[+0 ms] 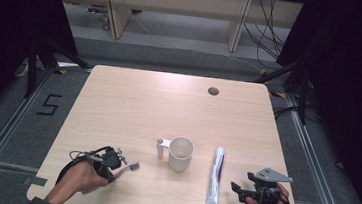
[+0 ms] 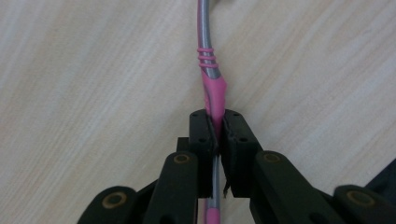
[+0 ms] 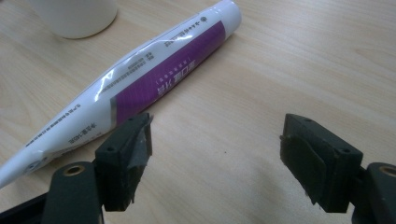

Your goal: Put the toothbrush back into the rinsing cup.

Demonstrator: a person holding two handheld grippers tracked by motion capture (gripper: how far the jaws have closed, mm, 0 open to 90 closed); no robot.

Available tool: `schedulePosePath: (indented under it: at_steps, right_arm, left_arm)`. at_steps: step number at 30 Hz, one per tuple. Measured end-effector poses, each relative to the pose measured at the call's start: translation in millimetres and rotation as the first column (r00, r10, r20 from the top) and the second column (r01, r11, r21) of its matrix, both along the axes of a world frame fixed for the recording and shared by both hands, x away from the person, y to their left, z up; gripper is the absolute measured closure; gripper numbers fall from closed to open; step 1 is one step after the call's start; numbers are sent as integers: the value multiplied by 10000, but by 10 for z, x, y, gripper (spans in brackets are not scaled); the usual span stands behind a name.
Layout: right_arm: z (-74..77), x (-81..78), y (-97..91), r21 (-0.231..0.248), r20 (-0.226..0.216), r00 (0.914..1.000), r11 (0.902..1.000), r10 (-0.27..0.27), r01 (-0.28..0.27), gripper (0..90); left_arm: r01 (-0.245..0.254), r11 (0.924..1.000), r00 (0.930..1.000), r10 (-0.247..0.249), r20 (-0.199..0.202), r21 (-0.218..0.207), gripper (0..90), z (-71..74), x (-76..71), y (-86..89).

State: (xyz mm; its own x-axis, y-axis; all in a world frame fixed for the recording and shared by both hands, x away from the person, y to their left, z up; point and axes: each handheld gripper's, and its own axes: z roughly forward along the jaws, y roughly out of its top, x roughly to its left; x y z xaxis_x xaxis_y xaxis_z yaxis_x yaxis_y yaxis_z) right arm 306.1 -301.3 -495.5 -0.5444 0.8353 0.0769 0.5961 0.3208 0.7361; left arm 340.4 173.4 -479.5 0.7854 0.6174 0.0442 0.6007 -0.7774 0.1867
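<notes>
left gripper [image 2: 217, 128] clamps toothbrush [image 2: 212, 84] (flat on table [image 2: 84, 93]).

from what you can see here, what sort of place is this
Probably a lab or recording setup, not a home: a bare wooden table ringed by black curtains, loose cables on the floor, and a taped number 5 beside it.

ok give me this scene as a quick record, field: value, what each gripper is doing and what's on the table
left gripper: shut on the toothbrush, clamped on its pink and grey handle
right gripper: open, nothing between its jaws, beside the toothpaste tube
toothbrush head: points toward the cup in the high view
cup: white, upright, mid-table, handle on its left
toothpaste tube: white and purple, lying flat, right of the cup
table: light wood
</notes>
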Motion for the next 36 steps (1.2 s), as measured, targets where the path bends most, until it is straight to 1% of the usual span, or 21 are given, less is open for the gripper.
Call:
schedulePosePath:
  at_steps: [2, 3, 5, 6, 8, 9, 10, 12, 13, 15, 19, 21, 23, 25, 26, 27, 29, 30, 33, 35, 36]
  right_arm:
    - [-1, -12, 8, 134, -94, 9998, 9997, -183, 185, 265]
    - [0, 5, -15, -56, 167, 9998, 10000, -59, 60, 265]
    - [1, -9, 0, 118, -58, 9998, 9997, -192, 192, 265]
    - [3, -12, 0, 113, -41, 9998, 9997, -199, 200, 265]
    - [4, 2, -13, -80, 188, 9998, 9999, -89, 91, 265]
    - [4, 0, -11, -78, 158, 9998, 9999, -110, 111, 265]
    - [4, 0, -11, -78, 158, 9998, 9999, -110, 111, 265]
    - [1, 1, -9, 5, 168, 9999, 10000, -28, 28, 265]
    - [5, 0, -12, -71, 237, 9997, 9999, -100, 101, 265]
    - [0, 1, -6, 109, 93, 9998, 9998, -149, 148, 265]
    - [2, 6, -17, 90, 108, 9999, 9999, -86, 85, 265]
    - [0, 5, -16, 61, 94, 9999, 10000, -71, 70, 265]
    - [1, 6, -16, 50, 142, 9999, 10000, -43, 43, 265]
    - [4, 4, -17, 95, 109, 9999, 9999, -76, 75, 265]
    - [4, 4, -17, 95, 109, 9999, 9999, -76, 75, 265]
    - [5, 1, -21, 70, 151, 9998, 9999, -84, 83, 265]
    - [12, -1, -25, -30, 147, 9998, 9999, -123, 123, 265]
    - [11, 2, -26, -14, 143, 9998, 9999, -109, 110, 265]
    - [7, 3, -28, -4, 112, 9999, 10000, -73, 73, 265]
    - [10, 3, -26, 29, 106, 9999, 10000, -74, 73, 265]
    - [2, 9, -26, 30, 123, 9999, 10000, -17, 17, 265]
  left_arm:
    - [-161, 9994, 9998, 164, 86, -291, 830, 26, 8, 58]
    - [-269, 9972, 9993, 285, 222, -693, 830, 62, 4, 111]
    - [-290, 9953, 9990, 320, 307, -923, 830, 88, 0, 135]
    - [-309, 9899, 9982, 377, 467, -1381, 830, 129, -23, 165]
    - [-238, 9896, 9979, 321, 564, -1419, 830, 150, -27, 175]
    - [-276, 9797, 9961, 436, 766, -1983, 830, 197, -58, 189]
    - [-276, 9797, 9961, 436, 766, -1983, 830, 197, -58, 189]
    - [-295, 9692, 9938, 547, 971, -2446, 830, 244, -72, 206]
    - [-320, 9589, 9897, 699, 1252, -2819, 830, 278, -80, 212]
    - [-312, 9457, 9866, 811, 1419, -3236, 831, 311, -87, 216]
    - [-106, 9241, 9800, 855, 1797, -3820, 831, 397, -107, 211]
    - [-50, 9051, 9690, 1094, 2214, -4252, 831, 427, -120, 195]
    - [-133, 8774, 9576, 1493, 2465, -4796, 830, 452, -129, 177]
    - [3, 8620, 9508, 1568, 2672, -5069, 830, 467, -122, 159]
    - [50, 8582, 9460, 1623, 2805, -5133, 830, 475, -119, 156]
    - [-26, 8446, 9402, 1844, 2863, -5354, 830, 478, -114, 142]
    - [9, 8286, 9279, 2080, 3094, -5598, 830, 480, -106, 116]
    - [91, 8265, 9251, 2068, 3186, -5629, 830, 483, -97, 115]
    - [82, 8069, 9018, 2491, 3530, -5906, 830, 479, -83, 100]
    - [26, 7792, 8823, 2933, 3682, -6268, 830, 472, -69, 105]
    - [28, 7544, 8721, 3194, 3708, -6564, 830, 460, -64, 97]
